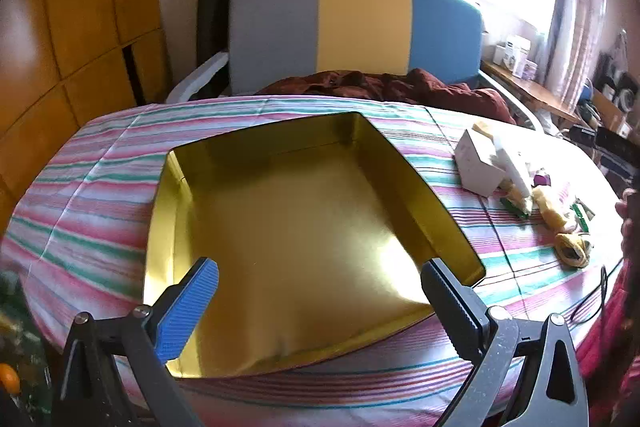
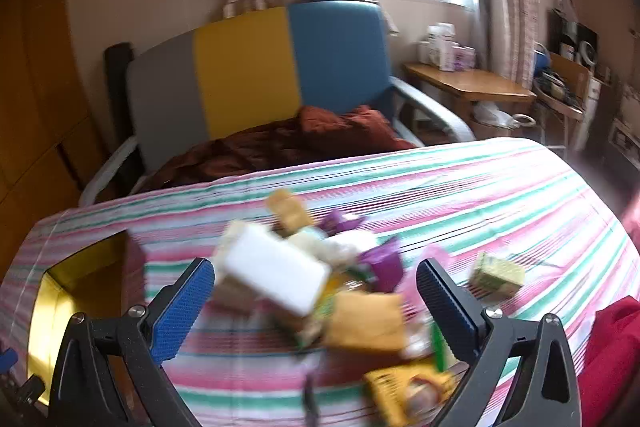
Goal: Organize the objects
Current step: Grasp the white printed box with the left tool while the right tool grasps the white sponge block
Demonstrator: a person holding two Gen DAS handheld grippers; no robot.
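On striped-cloth desk [image 1: 100,187]: gold rectangular metal tin [image 1: 288,227] empty; blurred pile of small packets [image 2: 320,291] at tin's three o'clock, unsorted. Left gripper [image 1: 320,287], right gripper [image 2: 316,287] spread wide, holding nothing. Task barely begun.

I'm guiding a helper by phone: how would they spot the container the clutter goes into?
Find the striped tablecloth in front of the grey, yellow and blue chair. Left of the snack pile lies a shallow open tin; only it is shiny gold inside and empty.
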